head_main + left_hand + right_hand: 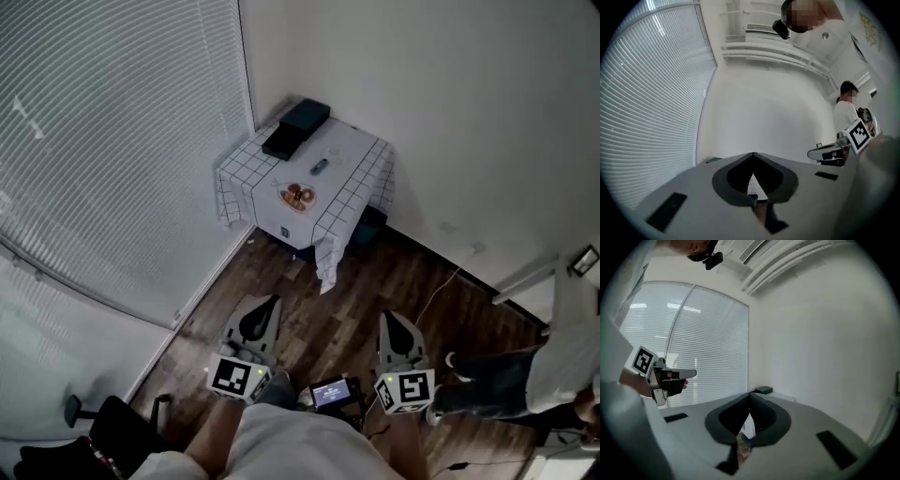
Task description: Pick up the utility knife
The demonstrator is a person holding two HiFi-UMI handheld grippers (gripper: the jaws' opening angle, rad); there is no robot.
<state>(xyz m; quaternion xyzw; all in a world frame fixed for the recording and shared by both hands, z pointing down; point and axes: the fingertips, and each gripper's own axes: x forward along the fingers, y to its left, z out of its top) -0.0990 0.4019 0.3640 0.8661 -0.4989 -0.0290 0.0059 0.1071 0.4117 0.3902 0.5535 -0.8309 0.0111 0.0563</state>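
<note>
Left gripper [753, 155]: jaws closed tip to tip, nothing between them. Right gripper [750, 395]: the same, jaws together and empty. Both are held about level at waist height, side by side but apart, with a small lit screen [335, 391] between them. Bare wood floor [319, 309] lies ahead of both, open up to the corner. A small surface [354, 150] stands there under a checked cloth [330, 246]. Its back edges sit close to the blinds [112, 141] on the left and the white wall [450, 112] behind. The front corner and both front edges are free, with the cloth hanging over them. The utility knife [320, 166], only a small dark oblong at this size, lies near the middle of the surface, well apart from both grippers. A plate [298, 198] with something reddish sits nearer the front-left edge, and a long dark box [295, 127] lies at the back corner. A thin cable [441, 289] crosses the floor on the right. A second person's legs [487, 380] stand near the right gripper.
</note>
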